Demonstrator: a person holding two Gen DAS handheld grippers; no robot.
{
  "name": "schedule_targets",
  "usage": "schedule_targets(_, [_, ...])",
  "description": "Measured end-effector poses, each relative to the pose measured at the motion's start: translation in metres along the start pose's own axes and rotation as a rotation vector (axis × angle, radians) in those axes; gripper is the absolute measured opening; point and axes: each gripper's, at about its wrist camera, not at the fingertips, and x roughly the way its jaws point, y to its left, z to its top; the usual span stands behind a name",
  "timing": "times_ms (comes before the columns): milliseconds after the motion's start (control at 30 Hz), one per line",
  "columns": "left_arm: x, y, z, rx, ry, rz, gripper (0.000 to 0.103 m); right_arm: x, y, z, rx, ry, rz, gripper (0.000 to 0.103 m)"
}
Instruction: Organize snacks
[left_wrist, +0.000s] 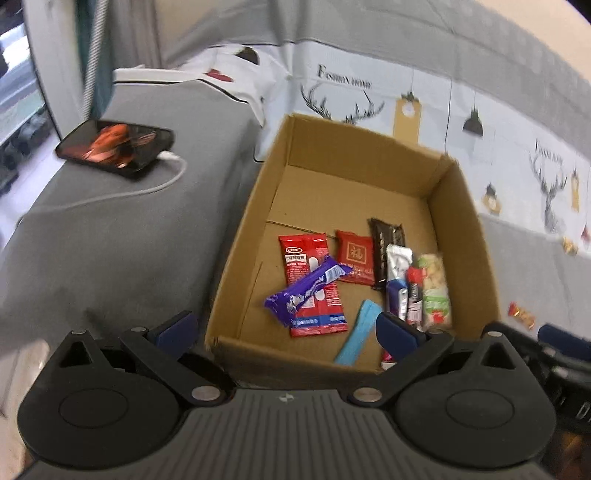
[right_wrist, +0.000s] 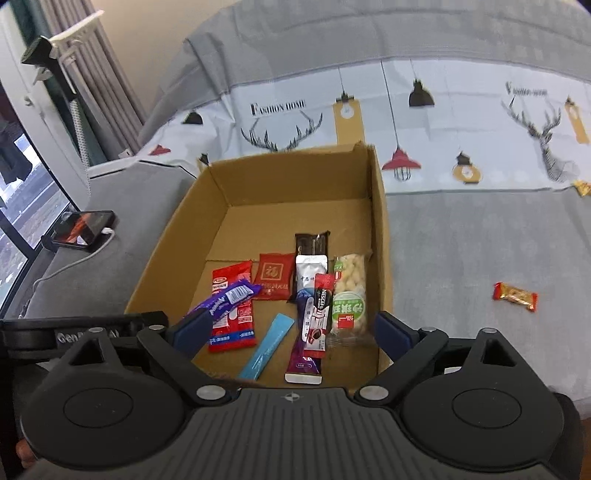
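Box holds nine snacks; one candy outside.

purple wrapper partly covered, print blurred

Your left gripper is matte black, with a ribbed grey plate at 6 o'clock carrying a small round emblem. Two round black housings sit at 7 and 5 o'clock, each with a raised disc. Silver pivot screws dot the linkage arms, and triangular cut-outs mark the outer arms. The fingers wear dark blue pads. Your right gripper looks identical, and white lettering shows at 9 o'clock.
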Motion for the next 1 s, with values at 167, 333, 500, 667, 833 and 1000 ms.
schedule_targets(167, [-0.031,-0.005,-0.008,0.037,-0.072,-0.003,0.103,-0.03,0.01,-0.011,-0.052,-0.062,-0.005,0.098])
schedule_targets(333, [-0.055,-0.01,-0.024,0.052,-0.109,-0.014,0.103,-0.058,0.015,-0.024,-0.086,-0.113,-0.012,0.1])
schedule_targets(500, [-0.072,-0.012,-0.043,0.062,-0.136,-0.009,0.103,-0.079,0.015,-0.034,-0.088,-0.154,-0.017,0.1])
schedule_targets(667, [-0.085,-0.014,-0.053,0.069,-0.157,-0.013,0.103,-0.097,0.014,-0.042,-0.089,-0.187,-0.015,0.101])
schedule_targets(833, [-0.096,-0.015,-0.058,0.078,-0.183,-0.015,0.103,-0.106,0.013,-0.046,-0.082,-0.207,-0.015,0.102])
schedule_targets(1000, [-0.103,-0.015,-0.06,0.079,-0.198,-0.015,0.103,-0.112,0.012,-0.049,-0.073,-0.217,-0.015,0.102])
